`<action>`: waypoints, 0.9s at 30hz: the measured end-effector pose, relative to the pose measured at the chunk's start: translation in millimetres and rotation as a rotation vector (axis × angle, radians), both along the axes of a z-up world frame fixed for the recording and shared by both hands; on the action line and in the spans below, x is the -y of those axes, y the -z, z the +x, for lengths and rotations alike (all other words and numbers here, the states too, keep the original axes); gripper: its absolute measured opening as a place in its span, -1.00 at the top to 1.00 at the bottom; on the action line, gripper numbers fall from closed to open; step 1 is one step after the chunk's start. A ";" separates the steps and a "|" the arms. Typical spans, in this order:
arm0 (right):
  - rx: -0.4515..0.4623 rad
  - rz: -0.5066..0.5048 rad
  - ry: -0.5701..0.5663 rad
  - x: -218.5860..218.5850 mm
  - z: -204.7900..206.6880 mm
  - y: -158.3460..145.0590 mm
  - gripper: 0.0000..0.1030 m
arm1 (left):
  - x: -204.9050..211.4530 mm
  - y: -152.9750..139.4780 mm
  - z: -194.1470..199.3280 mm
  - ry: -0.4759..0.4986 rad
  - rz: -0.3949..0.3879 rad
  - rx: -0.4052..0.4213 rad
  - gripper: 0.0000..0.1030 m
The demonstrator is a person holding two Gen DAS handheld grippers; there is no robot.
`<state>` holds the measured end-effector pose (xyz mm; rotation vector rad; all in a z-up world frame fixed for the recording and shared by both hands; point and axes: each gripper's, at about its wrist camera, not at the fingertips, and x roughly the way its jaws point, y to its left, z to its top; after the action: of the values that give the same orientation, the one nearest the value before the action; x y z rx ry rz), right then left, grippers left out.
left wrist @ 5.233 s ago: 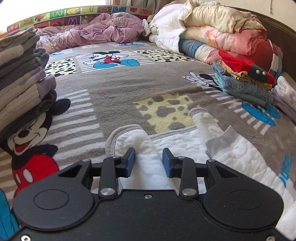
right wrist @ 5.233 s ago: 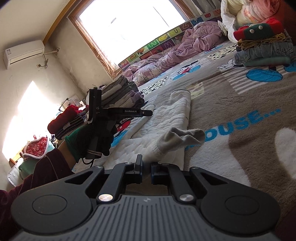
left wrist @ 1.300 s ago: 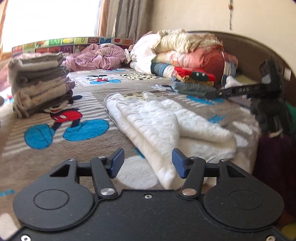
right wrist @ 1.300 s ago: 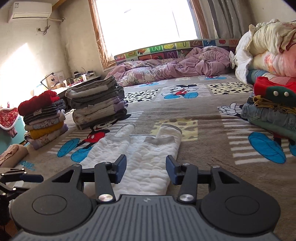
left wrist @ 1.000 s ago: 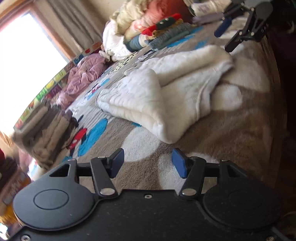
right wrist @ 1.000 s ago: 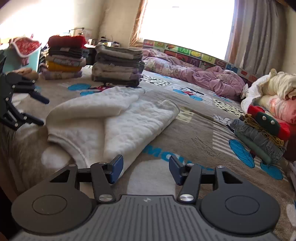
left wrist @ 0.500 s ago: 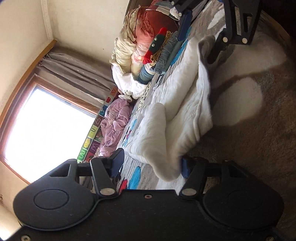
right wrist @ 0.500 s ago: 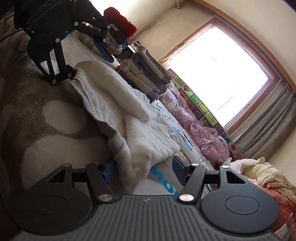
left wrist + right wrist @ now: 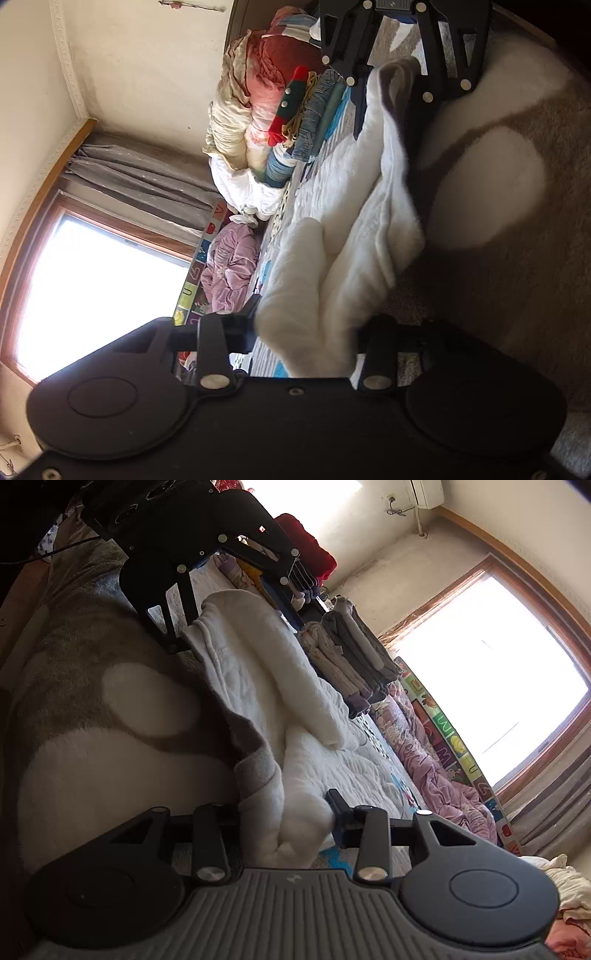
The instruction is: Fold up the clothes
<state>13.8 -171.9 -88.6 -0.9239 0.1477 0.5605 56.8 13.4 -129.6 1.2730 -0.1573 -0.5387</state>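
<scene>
1. At the bed's near edge lay the white garment, half-folded, long axis running away twd the window side.
2. Left gripper: jaws just closed, clamped on one near corner.
3. Right gripper: same, on the other corner.
4. Both equally near; prob. next: carry near hem away over the rest.

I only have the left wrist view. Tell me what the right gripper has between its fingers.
Observer: The right gripper has just been closing its jaws, and they now press on a thick folded edge of the white garment.
Operator: Now tell me what lies beyond the garment on that side.
Observer: A stack of folded grey and beige clothes sits on the blanket, towards the window.
Operator: Report what is past that stack.
Observer: A second pile topped with red clothes.
</scene>
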 end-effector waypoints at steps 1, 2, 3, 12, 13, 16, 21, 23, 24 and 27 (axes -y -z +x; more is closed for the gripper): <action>-0.016 0.005 0.001 -1.1 1.3 -0.9 0.34 | 1.0 0.8 -1.0 -0.003 0.006 -0.010 0.41; -0.034 0.014 0.004 -1.4 2.6 -2.6 0.38 | 2.1 0.6 -2.3 -0.007 0.011 -0.021 0.46; -0.052 0.025 0.009 -1.5 3.8 -4.5 0.40 | 2.3 0.0 -4.5 -0.012 0.016 -0.032 0.52; -0.171 0.104 -0.028 7.6 -39.8 -37.8 0.47 | -7.1 -41.2 -63.1 -0.002 0.079 -0.246 0.58; -0.184 0.123 -0.041 10.6 -49.2 -45.1 0.47 | -8.2 -50.8 -68.2 0.004 0.059 -0.284 0.58; -0.204 0.194 -0.070 22.5 -61.1 -73.1 0.47 | -18.0 -88.6 -69.1 0.037 -0.065 -0.458 0.57; -0.273 0.461 -0.080 57.4 -33.3 -123.8 0.45 | -39.0 -133.9 -19.6 0.160 -0.368 -0.695 0.54; -0.312 0.594 -0.063 73.7 -6.7 -130.7 0.44 | -47.9 -138.8 15.3 0.200 -0.547 -0.795 0.53; -0.331 0.661 -0.054 82.0 6.9 -133.3 0.44 | -51.7 -139.0 33.9 0.215 -0.639 -0.847 0.53; -0.402 0.865 -0.006 104.9 49.2 -122.2 0.44 | -53.9 -132.6 80.8 0.194 -0.865 -0.977 0.53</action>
<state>63.1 -276.7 33.6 0.0351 0.2368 0.7241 137.6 67.4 3.1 0.0751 0.2919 -1.0569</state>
